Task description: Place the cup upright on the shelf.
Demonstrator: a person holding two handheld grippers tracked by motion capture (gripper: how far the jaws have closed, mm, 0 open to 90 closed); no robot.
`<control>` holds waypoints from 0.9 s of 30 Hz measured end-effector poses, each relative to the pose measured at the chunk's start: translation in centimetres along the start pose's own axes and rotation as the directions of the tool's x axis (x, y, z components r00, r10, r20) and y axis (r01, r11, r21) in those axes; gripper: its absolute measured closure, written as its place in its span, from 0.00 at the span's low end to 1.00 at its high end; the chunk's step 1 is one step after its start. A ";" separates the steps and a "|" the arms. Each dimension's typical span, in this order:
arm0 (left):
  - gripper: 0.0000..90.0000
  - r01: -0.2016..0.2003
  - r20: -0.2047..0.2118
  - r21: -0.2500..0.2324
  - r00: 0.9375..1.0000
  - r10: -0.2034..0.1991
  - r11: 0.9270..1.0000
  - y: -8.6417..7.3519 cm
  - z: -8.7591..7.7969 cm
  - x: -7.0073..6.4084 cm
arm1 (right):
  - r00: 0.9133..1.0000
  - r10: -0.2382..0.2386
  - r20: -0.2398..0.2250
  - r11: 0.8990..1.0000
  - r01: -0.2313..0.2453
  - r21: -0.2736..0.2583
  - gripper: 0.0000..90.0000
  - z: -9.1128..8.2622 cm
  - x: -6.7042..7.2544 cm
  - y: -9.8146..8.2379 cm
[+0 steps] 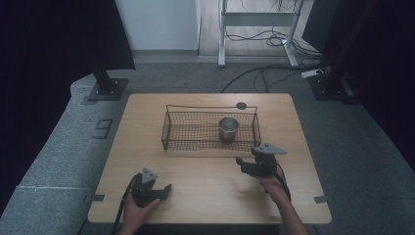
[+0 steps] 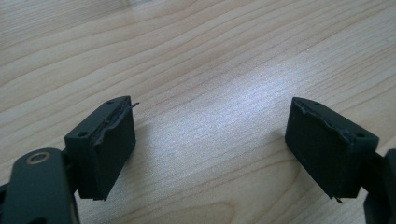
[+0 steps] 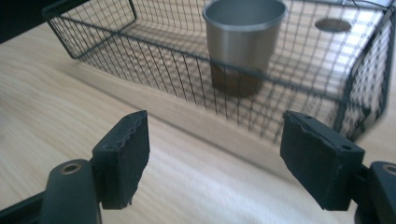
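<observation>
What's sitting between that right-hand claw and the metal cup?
The near mesh wall of the wire basket stands between the right gripper and the cup, plus bare table; the right gripper view shows it.

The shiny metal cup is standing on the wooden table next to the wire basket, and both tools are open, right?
Not quite. The shiny round metal cup stands inside the black wire mesh basket, not beside it on the light wooden table. The high view shows this. The rest is right: the left tool and right tool are both open.
</observation>
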State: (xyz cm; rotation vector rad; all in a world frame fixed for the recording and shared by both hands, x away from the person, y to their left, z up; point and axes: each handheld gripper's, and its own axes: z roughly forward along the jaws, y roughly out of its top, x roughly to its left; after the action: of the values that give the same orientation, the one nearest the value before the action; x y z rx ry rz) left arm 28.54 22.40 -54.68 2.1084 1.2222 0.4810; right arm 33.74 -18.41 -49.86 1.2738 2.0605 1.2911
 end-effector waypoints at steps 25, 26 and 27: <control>0.18 -0.001 0.000 0.000 1.000 0.001 1.000 0.0 0.0 0.0 | 0.999 0.034 0.027 0.997 -0.035 0.062 0.28 -0.8 -1.0 -5.0; 0.18 -0.001 0.000 0.000 1.000 0.001 1.000 0.0 0.0 0.0 | 0.999 0.033 0.028 0.997 -0.035 0.065 0.28 -0.7 -1.1 -5.0; 0.18 -0.001 -0.001 0.001 1.000 0.001 1.000 0.0 0.0 0.0 | 0.999 0.031 0.029 0.997 -0.033 0.071 0.27 -0.6 -1.1 -5.1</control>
State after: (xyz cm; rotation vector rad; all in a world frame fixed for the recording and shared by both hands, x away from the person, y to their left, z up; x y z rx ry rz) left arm 28.54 22.40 -54.68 2.1095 1.2222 0.4824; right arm 31.37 -20.48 -54.04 1.3533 2.0920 1.2158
